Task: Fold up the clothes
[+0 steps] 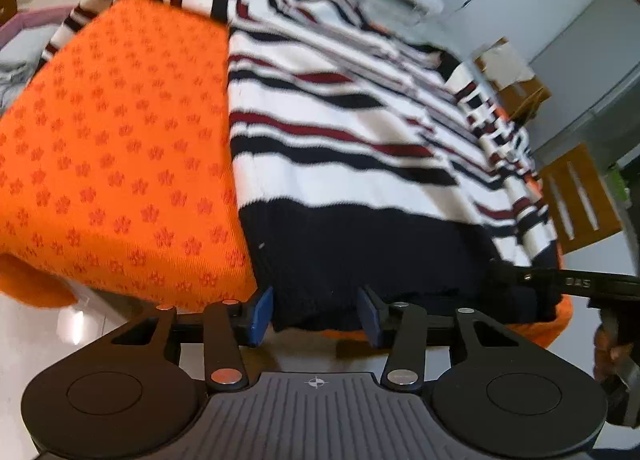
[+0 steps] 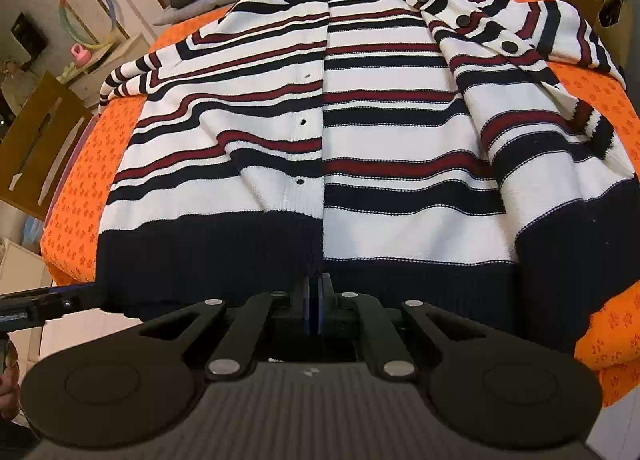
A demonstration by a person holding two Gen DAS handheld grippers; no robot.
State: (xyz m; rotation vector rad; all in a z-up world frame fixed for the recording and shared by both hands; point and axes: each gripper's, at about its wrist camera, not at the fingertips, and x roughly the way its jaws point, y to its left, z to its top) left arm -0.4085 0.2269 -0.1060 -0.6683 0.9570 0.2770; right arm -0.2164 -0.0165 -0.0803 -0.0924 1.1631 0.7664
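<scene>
I have the striped cardigan (image 2: 320, 132) spread flat and face up on the orange cloth (image 2: 80, 196), its dark hem nearest both tongs and its collar far out ahead of them, so the bottom edge is the easy place to take hold for a fold. My right gripper (image 2: 316, 300) is fully closed, its blue pads pressed together right at the middle of the hem, where the two front panels meet; I judge it is pinching that edge, though the knit between the pads is too dark to make out for certain. My left gripper (image 1: 316, 312) stands partly open, and the corner of the navy hem band (image 1: 360, 260) hangs between its pads without either pad clearly pressing on it, so I count it as not yet gripping. That view is blurred. Ahead and to the right of my right tongs the button side lies flipped over with a sleeve (image 2: 560, 60) bunched on it, which I think needs smoothing before any fold holds neatly.
</scene>
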